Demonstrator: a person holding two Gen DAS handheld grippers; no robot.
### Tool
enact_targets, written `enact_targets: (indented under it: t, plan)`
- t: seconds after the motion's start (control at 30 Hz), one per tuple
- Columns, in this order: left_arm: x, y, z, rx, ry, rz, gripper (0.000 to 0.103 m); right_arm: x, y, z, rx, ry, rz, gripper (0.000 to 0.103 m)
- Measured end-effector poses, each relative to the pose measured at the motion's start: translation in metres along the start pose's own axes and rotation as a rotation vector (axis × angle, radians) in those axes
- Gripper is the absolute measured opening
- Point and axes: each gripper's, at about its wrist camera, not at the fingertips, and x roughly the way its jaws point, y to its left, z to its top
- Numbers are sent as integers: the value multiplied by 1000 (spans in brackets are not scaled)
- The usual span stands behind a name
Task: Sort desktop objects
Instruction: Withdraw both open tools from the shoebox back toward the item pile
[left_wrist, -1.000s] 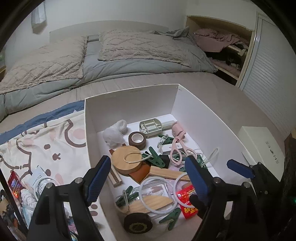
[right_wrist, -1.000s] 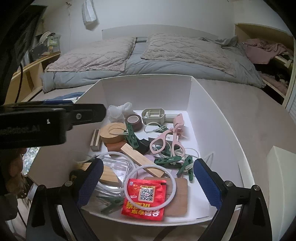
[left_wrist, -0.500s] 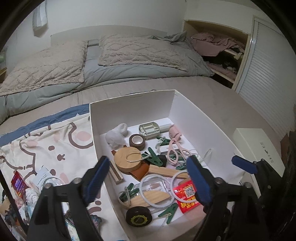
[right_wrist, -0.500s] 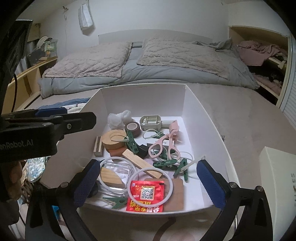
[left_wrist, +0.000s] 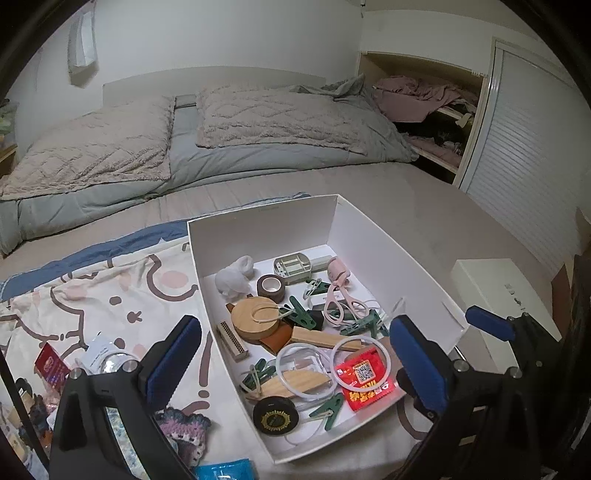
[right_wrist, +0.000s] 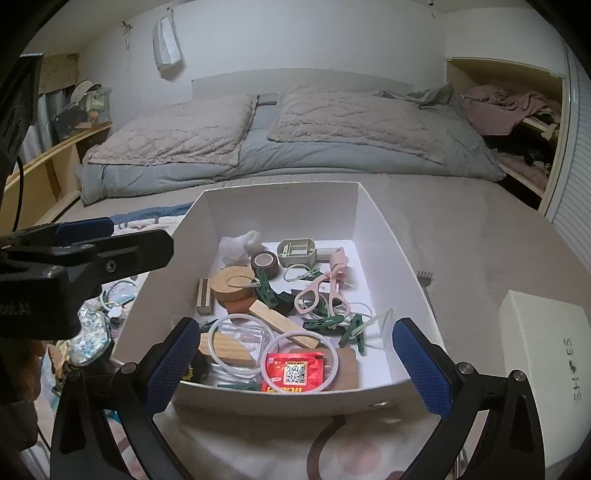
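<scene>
A white open box (left_wrist: 384, 251) (right_wrist: 388, 236) on the bed holds many small things: pink scissors (left_wrist: 334, 291) (right_wrist: 328, 288), a round wooden disc (left_wrist: 255, 317) (right_wrist: 232, 282), a brown tape roll (left_wrist: 270, 286) (right_wrist: 264, 262), green clips (left_wrist: 303, 315), white rings (right_wrist: 299, 360), a red packet (left_wrist: 364, 376) (right_wrist: 293, 373) and a black round tin (left_wrist: 275, 416). My left gripper (left_wrist: 295, 362) is open and empty, above the box's near side. My right gripper (right_wrist: 295, 362) is open and empty, above the box's near edge.
A patterned cloth (left_wrist: 110, 291) left of the box carries loose items, among them a red packet (left_wrist: 50, 363) and a crocheted piece (left_wrist: 184, 424). A white shoe box (left_wrist: 506, 295) (right_wrist: 546, 354) lies at the right. Pillows and a grey duvet (right_wrist: 295, 140) lie behind.
Both grippers have pulled back and up from the box, so it looks smaller and lower in both views. Both stay open and empty.
</scene>
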Motion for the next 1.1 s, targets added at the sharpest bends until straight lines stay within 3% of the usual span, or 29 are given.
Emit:
enact_targets:
  t: [0.6, 1.1]
  plan:
    - [-66, 18, -16, -17, -51, 15, 103, -54, 19, 3, 9, -70, -44, 103]
    - [-133, 46, -37, -27, -122, 47, 103, -92, 48, -3, 32, -118, -25, 103]
